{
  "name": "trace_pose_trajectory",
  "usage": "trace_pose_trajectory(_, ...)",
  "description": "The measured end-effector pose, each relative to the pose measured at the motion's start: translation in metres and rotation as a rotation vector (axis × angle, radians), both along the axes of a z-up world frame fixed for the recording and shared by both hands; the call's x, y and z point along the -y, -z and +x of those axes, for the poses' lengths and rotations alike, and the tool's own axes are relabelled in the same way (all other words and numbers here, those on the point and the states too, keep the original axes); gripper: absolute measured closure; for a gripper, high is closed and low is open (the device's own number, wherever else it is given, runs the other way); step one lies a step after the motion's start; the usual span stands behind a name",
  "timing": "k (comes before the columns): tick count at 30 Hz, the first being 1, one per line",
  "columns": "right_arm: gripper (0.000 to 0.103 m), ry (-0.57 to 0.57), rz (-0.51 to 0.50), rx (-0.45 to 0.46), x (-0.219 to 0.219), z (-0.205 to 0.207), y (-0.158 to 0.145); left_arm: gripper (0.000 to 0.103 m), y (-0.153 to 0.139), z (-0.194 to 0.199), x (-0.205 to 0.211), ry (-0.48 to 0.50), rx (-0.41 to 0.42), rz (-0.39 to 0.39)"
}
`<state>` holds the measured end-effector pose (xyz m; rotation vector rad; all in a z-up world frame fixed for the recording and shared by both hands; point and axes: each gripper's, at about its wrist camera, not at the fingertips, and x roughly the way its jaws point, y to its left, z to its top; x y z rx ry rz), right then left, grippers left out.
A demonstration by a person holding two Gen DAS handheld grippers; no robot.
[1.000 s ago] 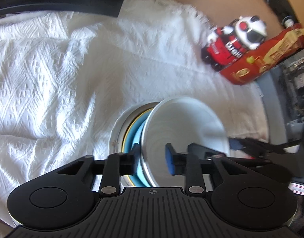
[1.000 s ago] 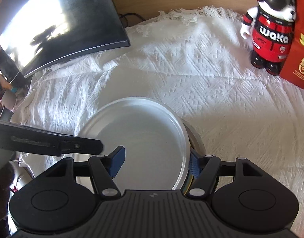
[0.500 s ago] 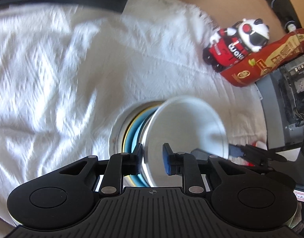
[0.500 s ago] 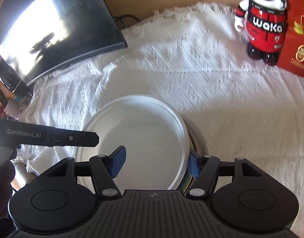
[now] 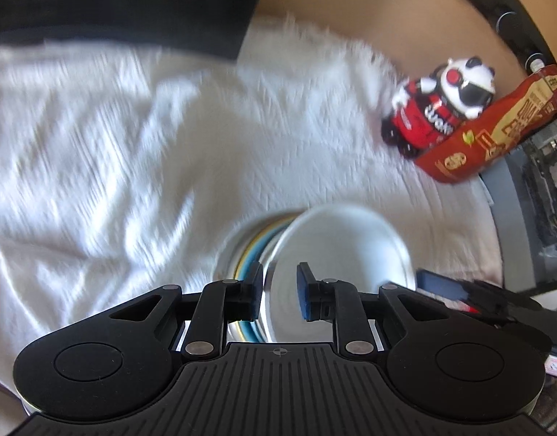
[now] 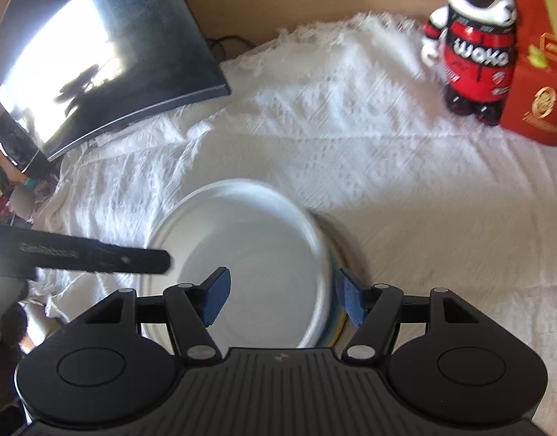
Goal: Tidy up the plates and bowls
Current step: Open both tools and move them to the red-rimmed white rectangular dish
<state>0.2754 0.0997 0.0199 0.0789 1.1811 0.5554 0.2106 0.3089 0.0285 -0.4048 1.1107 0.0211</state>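
The white plate [image 5: 336, 239] is tilting over the stacked dishes [image 5: 249, 250], its rim sitting between the left gripper [image 5: 280, 290]'s narrowed pads, seemingly pinching it. The right gripper [image 6: 283, 296] is straddling the opposite edge, spread wide. Next, likely lowering it flat onto the stack.

White plate [image 6: 249, 250], blue-and-yellow-rimmed dishes [image 5: 253, 250] beneath, white diamond-textured cloth [image 6: 351, 145].

Left gripper [image 5: 280, 292] pinches the rim of a tilted white plate [image 5: 343, 239] over a stack of dishes [image 5: 253, 250] — yellow and blue edges showing — on a white cloth [image 5: 133, 145]. A panda figurine [image 5: 438, 109] stands beyond.
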Motion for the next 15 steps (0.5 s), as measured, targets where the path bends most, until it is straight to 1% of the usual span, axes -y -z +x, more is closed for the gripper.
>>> trace_pose_trajectory(2,0.037,0.01,-0.003,0.045,0.011,-0.003,-0.007,0.081,-0.015,-0.001,0.01,-0.024,0.054,0.047)
trace_pose_trajectory(4,0.036,0.038,-0.009,0.11,0.03,-0.008,-0.017,0.081,-0.031,0.0,0.026,-0.024,0.121,0.062)
trace_pose_trajectory(5,0.034,0.053,-0.013,0.145,0.041,-0.011,-0.022,0.081,-0.04,0.002,0.037,-0.002,0.157,0.049)
trace_pose_trajectory(6,0.032,0.079,-0.024,0.191,0.056,-0.015,-0.028,0.081,-0.046,0.005,0.05,0.03,0.192,0.02)
trace_pose_trajectory(7,0.027,0.11,-0.035,0.234,0.072,-0.018,-0.032,0.081,-0.05,0.008,0.065,0.067,0.225,-0.017)
trace_pose_trajectory(8,0.022,0.151,-0.046,0.285,0.091,-0.021,-0.037,0.081,-0.052,0.012,0.084,0.109,0.253,-0.052)
trace_pose_trajectory(9,0.021,0.193,-0.056,0.326,0.108,-0.025,-0.04,0.081,-0.051,0.017,0.105,0.152,0.27,-0.08)
trace_pose_trajectory(10,0.018,0.24,-0.074,0.366,0.13,-0.028,-0.043,0.081,-0.048,0.023,0.127,0.187,0.274,-0.098)
trace_pose_trajectory(11,0.018,0.278,-0.101,0.392,0.153,-0.03,-0.044,0.081,-0.041,0.03,0.152,0.224,0.263,-0.11)
trace_pose_trajectory(12,0.018,0.295,-0.128,0.402,0.171,-0.03,-0.045,0.081,-0.033,0.038,0.178,0.263,0.237,-0.117)
trace_pose_trajectory(14,0.018,0.322,-0.186,0.399,0.215,-0.031,-0.04,0.081,-0.009,0.052,0.23,0.342,0.163,-0.129)
trace_pose_trajectory(15,0.018,0.346,-0.216,0.38,0.24,-0.031,-0.034,0.081,0.005,0.059,0.254,0.378,0.128,-0.138)
